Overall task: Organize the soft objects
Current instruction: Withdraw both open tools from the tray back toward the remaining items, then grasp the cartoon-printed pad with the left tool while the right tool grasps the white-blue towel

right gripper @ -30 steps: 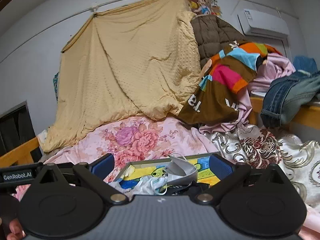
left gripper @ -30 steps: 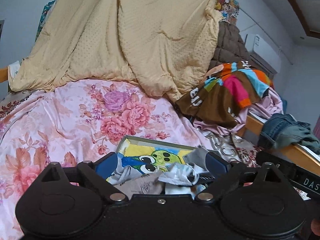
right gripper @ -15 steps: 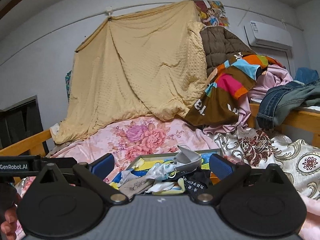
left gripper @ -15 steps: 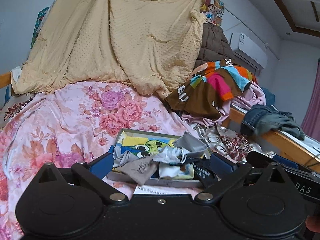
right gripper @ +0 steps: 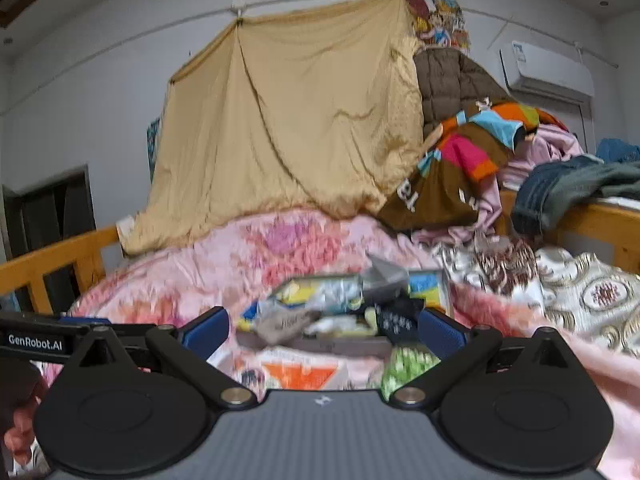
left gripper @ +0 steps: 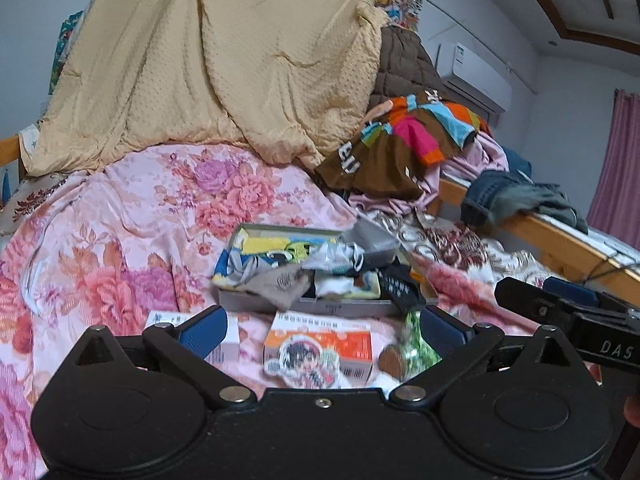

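Both grippers are over the bed rn, so I'd call this the approach step, nothing grabbed yet: left gripper [left gripper: 320, 330] has its jaws spread wide and empty, right gripper [right gripper: 322, 328] looks the same, wide apart w/ nothing in them. The soft stuff, a heap of small cloth bits [left gripper: 304, 268], sits in the shallow tray [left gripper: 320, 306] on the floral quilt [left gripper: 120, 240], just beyond the fingertips and roughly centred between them, w/ an orange box [left gripper: 320, 346] nearer. Next move imo needs a push fwd past that box, then closing on one piece only.
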The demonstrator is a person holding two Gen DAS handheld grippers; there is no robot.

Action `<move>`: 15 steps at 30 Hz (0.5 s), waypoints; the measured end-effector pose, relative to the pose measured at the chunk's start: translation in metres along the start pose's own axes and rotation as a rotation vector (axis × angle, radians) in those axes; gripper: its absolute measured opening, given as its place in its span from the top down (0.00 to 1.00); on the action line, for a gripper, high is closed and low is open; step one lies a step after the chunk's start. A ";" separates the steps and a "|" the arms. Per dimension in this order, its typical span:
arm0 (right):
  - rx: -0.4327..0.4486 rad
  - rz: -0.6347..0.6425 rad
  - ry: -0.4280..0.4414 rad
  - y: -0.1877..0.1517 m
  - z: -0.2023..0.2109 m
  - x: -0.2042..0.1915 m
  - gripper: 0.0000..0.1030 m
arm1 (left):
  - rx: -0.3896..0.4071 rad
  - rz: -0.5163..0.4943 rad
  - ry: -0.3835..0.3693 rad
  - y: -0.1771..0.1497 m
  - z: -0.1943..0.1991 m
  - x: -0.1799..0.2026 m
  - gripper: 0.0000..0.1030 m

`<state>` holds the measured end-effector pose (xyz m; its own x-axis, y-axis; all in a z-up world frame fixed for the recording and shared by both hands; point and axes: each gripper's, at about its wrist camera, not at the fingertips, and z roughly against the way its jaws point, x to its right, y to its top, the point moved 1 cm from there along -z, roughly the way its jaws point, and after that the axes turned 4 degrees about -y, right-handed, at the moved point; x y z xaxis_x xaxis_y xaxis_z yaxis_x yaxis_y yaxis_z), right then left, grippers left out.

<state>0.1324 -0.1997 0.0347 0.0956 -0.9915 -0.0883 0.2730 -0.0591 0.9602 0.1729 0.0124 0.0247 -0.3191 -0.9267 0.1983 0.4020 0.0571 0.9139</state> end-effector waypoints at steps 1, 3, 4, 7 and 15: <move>-0.021 -0.004 -0.001 -0.004 0.002 -0.001 0.00 | -0.008 -0.005 -0.004 -0.004 0.001 -0.001 0.01; -0.056 -0.014 -0.004 -0.012 0.005 -0.002 0.00 | -0.020 -0.017 -0.007 -0.011 0.002 -0.004 0.01; -0.075 -0.023 -0.006 -0.017 0.008 -0.002 0.00 | -0.024 -0.020 -0.005 -0.014 0.003 -0.005 0.01; -0.131 -0.040 0.000 -0.028 0.011 -0.003 0.00 | -0.039 -0.004 0.000 -0.022 0.003 -0.012 0.01; -0.224 0.029 0.015 -0.042 0.004 -0.020 0.00 | -0.078 0.021 0.021 -0.041 -0.001 -0.030 0.01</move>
<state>0.1152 -0.1776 -0.0031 0.1206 -0.9904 -0.0669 0.4755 -0.0015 0.8797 0.1668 0.0379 -0.0189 -0.2918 -0.9334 0.2089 0.4746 0.0483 0.8789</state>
